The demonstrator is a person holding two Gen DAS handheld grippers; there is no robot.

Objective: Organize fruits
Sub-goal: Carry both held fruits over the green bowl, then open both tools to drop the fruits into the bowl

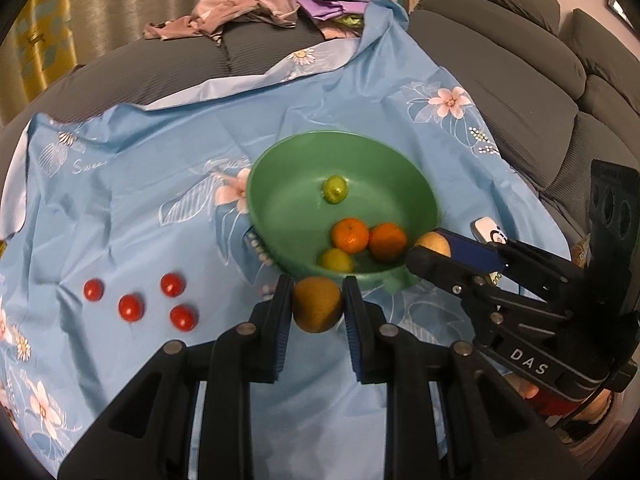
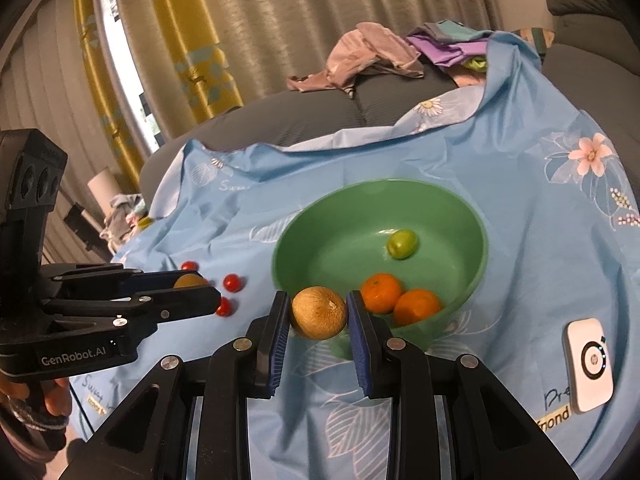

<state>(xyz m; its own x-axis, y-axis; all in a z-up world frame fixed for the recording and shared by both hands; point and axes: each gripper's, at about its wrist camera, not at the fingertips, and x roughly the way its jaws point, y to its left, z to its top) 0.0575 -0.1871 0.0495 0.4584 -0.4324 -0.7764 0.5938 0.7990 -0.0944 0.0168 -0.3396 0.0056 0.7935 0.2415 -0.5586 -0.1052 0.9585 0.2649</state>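
A green bowl (image 1: 280,184) sits on the blue flowered cloth (image 1: 160,160) and holds two oranges (image 1: 350,235), a green fruit (image 1: 335,189) and a yellow-green fruit (image 1: 335,261). My left gripper (image 1: 316,308) is shut on a brownish-yellow round fruit (image 1: 317,308) just in front of the bowl's near rim. My right gripper (image 2: 318,312) is shut on a tan round fruit (image 2: 319,312) at the bowl's (image 2: 460,216) near rim. Several red cherry tomatoes (image 1: 132,307) lie on the cloth to the left. Each gripper shows in the other's view, right (image 1: 436,254) and left (image 2: 200,290).
A white device (image 2: 591,364) lies on the cloth at the right. A pile of clothes (image 1: 256,0) lies on the grey sofa (image 1: 520,80) behind the cloth. Curtains (image 2: 200,40) hang at the back.
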